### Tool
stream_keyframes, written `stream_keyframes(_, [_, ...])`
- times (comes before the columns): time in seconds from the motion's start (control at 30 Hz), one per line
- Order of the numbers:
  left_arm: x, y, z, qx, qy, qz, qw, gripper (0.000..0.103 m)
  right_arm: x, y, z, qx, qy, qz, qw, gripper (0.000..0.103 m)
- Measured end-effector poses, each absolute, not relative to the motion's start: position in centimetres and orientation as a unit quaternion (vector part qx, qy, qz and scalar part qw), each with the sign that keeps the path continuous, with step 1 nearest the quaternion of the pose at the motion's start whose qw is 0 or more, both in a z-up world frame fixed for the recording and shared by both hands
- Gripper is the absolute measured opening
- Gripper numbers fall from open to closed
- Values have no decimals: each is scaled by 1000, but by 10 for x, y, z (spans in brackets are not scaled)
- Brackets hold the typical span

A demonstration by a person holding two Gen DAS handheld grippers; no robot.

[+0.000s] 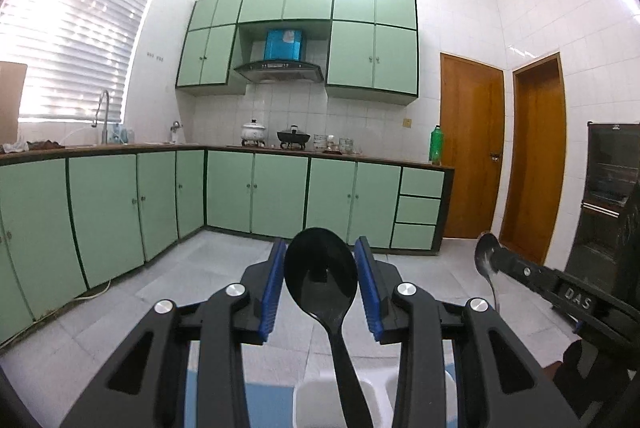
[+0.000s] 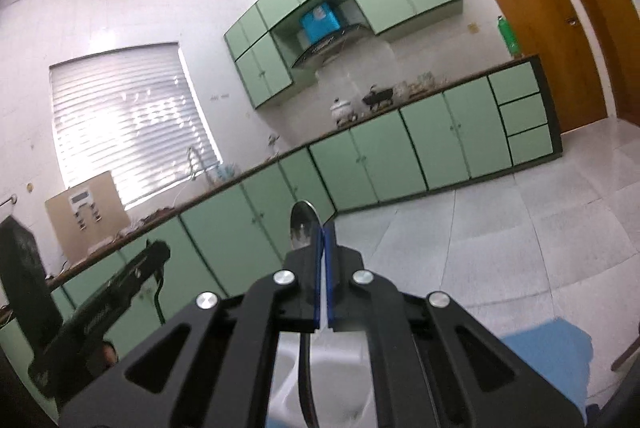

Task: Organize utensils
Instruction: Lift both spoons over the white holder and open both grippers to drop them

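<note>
left gripper [image 1: 320, 292]: jaws partly open, blue pads [image 1: 272, 292] standing to either side of a black plastic spoon [image 1: 320, 272]. the bowl of the spoon sits between the pads, concave face toward the camera, and rises slightly above the fingertips. its handle runs down between the fingers toward the bottom of the left wrist view. the pads lie just beside the edges of the bowl; whether they press on it cannot be told from this view.

right gripper [image 2: 325, 248]: jaws shut, blue pads nearly together, clamped on a metal spoon [image 2: 305, 228]. the bowl of that spoon projects above the fingertips on the left side of the pads, edge-on to the camera. its handle continues down between the fingers toward the bottom of the right wrist view. in the left wrist view the same gripper enters from the right edge with the metal bowl at its tip.

both grippers point roughly level across a kitchen, with the right wrist view tilted. a white compartment tray [image 1: 336, 400] shows below the left gripper, over a blue surface [image 2: 548, 360].

background: green base cabinets [image 1: 256, 192] under a dark worktop [image 1: 360, 158], green wall cabinets, a range hood [image 1: 279, 70], a white pot [image 1: 253, 130], a black pot [image 1: 294, 137], a green bottle [image 1: 436, 144], a faucet [image 1: 103, 114] below a window blind [image 1: 76, 36], and two wooden doors [image 1: 471, 148]
</note>
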State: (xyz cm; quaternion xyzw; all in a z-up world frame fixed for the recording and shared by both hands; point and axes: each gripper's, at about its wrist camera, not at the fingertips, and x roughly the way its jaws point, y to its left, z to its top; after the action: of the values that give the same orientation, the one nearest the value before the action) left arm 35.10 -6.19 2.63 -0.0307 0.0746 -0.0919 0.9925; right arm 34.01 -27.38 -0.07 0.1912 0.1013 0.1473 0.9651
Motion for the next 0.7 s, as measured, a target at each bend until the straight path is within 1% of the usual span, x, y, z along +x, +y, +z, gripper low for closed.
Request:
stream_keyframes(0.2, [392,-63,-14,-38,98,-81,991,35,375,-265,-27,161,108,120,974,1])
stream_keyframes(0.43, [405,-65,-51,-36,127,-88,987,35,382,-251,-60,128,139,124,974,1])
stream_keyframes(0.5, [404,-65,-55,-38,135,-93,986,36,382,-252,-67,131,153,132,971,4])
stream_keyframes(0.53, [403,-64,-56,-41,138,-96,985,40,374,-250,-70,132,160,133,969,6])
stream_keyframes(0.6, [395,-59,-57,-47,139,-96,984,48,365,-249,-72,132,167,133,968,7])
stream_keyframes(0.63, [389,-55,-56,-51,139,-95,984,50,358,-250,-72,133,171,131,967,7])
stream_keyframes(0.7, [377,-49,-54,-55,139,-96,984,51,344,-252,-71,140,191,126,963,13])
